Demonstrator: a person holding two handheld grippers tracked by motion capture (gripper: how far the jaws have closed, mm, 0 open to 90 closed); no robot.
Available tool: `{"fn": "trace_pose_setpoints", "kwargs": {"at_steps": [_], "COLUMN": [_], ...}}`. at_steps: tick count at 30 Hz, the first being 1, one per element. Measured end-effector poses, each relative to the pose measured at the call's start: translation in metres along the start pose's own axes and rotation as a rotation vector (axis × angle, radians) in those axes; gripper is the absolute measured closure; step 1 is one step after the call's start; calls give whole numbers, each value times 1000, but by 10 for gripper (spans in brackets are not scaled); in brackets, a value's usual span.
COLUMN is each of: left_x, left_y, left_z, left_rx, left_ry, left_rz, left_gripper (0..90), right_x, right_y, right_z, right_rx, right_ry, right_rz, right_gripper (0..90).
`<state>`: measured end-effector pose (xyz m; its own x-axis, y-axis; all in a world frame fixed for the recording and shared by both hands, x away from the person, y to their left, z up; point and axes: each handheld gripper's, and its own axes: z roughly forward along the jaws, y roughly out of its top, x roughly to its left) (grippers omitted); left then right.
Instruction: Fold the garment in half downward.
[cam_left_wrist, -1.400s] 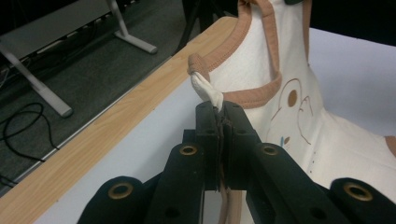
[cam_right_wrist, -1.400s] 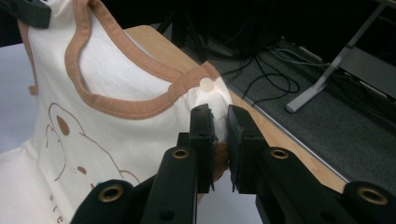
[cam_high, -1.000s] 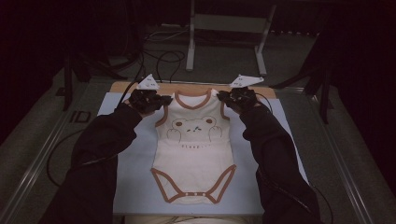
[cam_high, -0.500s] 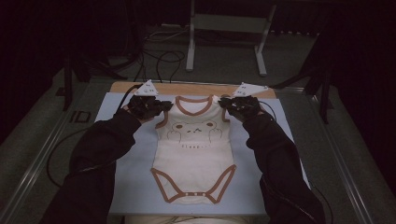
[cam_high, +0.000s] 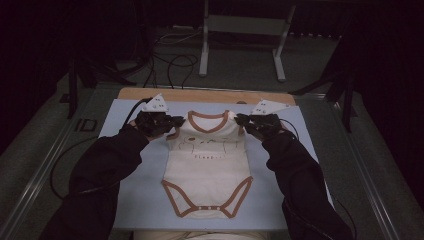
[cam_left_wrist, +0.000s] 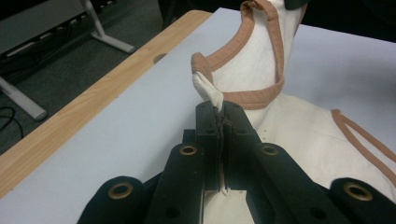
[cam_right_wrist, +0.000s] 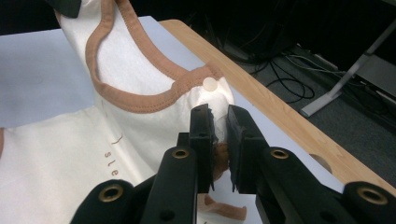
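A cream cotton baby bodysuit with brown-orange trim (cam_high: 207, 165) lies front-up on the pale blue mat (cam_high: 125, 200) that covers the table (cam_high: 200, 94), its neck towards the far wooden edge and its snap-fastened crotch towards the person. Its two shoulders sit right at the tips of the two grippers, one at each side of the neck opening. The left gripper (cam_high: 176, 121) has its black jaws closed tight on a pinch of cream fabric at the bodysuit's shoulder, the cloth poking out above the tips in the left gripper view (cam_left_wrist: 223, 108). The right gripper (cam_high: 241, 119) is clamped on the other shoulder, just below a small white snap (cam_right_wrist: 210, 84), with a narrow slit between the jaws packed with fabric (cam_right_wrist: 219, 114). From above, dark sleeves and hands cover most of both grippers, and the faint print on the chest is too dim to read.
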<state>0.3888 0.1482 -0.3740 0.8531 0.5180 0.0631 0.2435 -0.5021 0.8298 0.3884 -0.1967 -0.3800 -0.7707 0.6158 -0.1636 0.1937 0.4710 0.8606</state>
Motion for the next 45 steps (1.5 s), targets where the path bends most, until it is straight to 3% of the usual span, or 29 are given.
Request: {"fn": "trace_pose_setpoints", "kwargs": {"at_steps": [20, 28, 45], "left_x": [-35, -43, -75], "left_y": [-20, -29, -53], "left_z": [-6, -8, -12], "left_rx": [22, 22, 31], "left_ry": [-41, -46, -102], "left_rz": [40, 29, 34], "left_gripper": [876, 876, 876], "right_x": [30, 43, 74], "right_y": [-24, -33, -54], "right_z": [-16, -23, -37], "right_rx": [7, -8, -5], "right_ry": [48, 66, 112], "right_rz": [-17, -6, -8], "right_gripper": [814, 814, 814]}}
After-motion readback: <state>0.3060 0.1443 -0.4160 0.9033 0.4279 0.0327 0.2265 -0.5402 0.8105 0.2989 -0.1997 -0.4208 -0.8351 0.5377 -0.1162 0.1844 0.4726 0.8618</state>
